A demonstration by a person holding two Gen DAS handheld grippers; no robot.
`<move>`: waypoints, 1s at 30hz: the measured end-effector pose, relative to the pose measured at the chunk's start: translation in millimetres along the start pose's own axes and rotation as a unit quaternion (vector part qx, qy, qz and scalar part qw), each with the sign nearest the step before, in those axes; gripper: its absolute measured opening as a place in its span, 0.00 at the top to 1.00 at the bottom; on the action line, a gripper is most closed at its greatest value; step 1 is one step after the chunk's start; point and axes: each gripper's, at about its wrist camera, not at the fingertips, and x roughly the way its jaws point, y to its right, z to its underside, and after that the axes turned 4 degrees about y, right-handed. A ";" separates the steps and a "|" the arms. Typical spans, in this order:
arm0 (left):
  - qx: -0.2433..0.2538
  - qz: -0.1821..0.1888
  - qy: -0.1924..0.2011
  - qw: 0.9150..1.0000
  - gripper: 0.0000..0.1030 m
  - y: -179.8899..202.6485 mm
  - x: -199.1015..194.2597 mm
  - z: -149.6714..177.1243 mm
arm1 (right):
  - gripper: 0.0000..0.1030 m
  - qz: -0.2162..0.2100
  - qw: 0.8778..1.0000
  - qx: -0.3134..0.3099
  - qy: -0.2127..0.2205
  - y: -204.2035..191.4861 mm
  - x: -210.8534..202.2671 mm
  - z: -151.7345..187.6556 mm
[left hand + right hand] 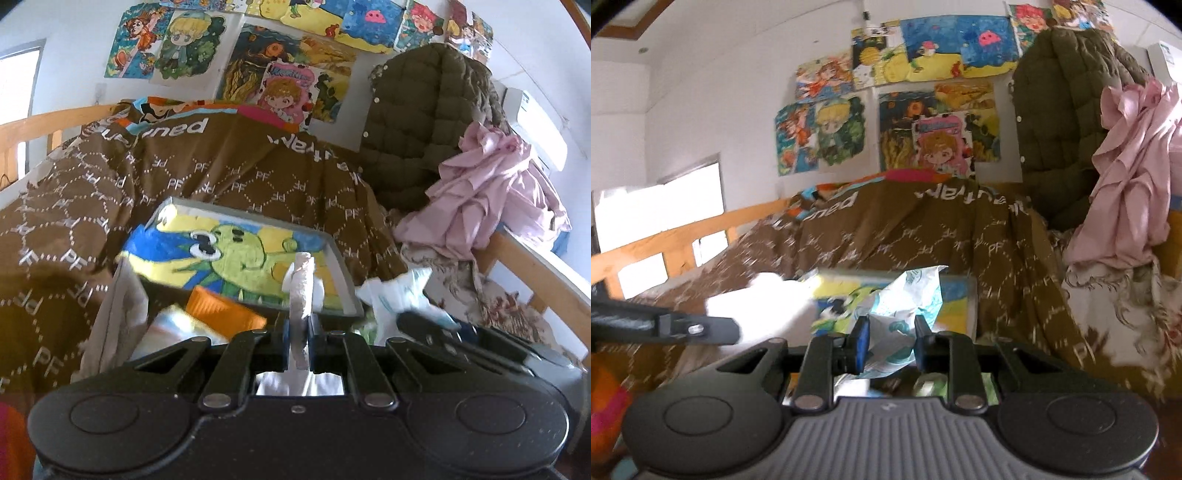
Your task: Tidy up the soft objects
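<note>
My left gripper (299,334) is shut on a thin white folded cloth (301,291) that stands up edge-on between the pads. In the right wrist view that cloth (768,306) shows as a blurred white lump at the left, with the left gripper (701,328) behind it. My right gripper (891,332) is shut on a crinkled white and teal packet (905,302), and the packet (399,291) also appears at the right of the left wrist view. Both are held above an open storage box whose raised lid (236,254) bears a green cartoon painting. An orange item (218,314) lies in the box.
A brown patterned quilt (166,177) is heaped on the bed behind the box. An olive quilted jacket (424,122) and a pink cloth (487,195) hang at the right. Wooden bed rails (683,236) run along the left and right, and drawings (923,110) cover the wall.
</note>
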 end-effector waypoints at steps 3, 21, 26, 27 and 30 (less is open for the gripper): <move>0.005 -0.013 0.008 1.000 0.91 2.7 20.0 -17.0 | 0.74 0.003 1.000 0.017 0.006 22.2 36.1 -6.4; -0.057 -0.083 0.006 0.995 0.91 -27.2 199.6 -71.9 | 0.74 -0.072 0.990 0.120 0.006 95.8 144.1 -4.5; -0.066 -0.067 -0.023 0.995 0.91 -48.3 238.1 -78.3 | 0.74 -0.056 0.992 0.112 -0.015 86.6 154.1 -8.5; -0.059 -0.064 -0.031 0.996 0.91 -51.5 244.2 -81.4 | 0.74 -0.050 0.993 0.107 -0.023 83.0 159.9 -11.0; -0.032 -0.050 -0.052 0.997 0.91 -62.0 258.5 -94.2 | 0.74 -0.027 0.993 0.106 -0.047 72.7 186.6 -24.3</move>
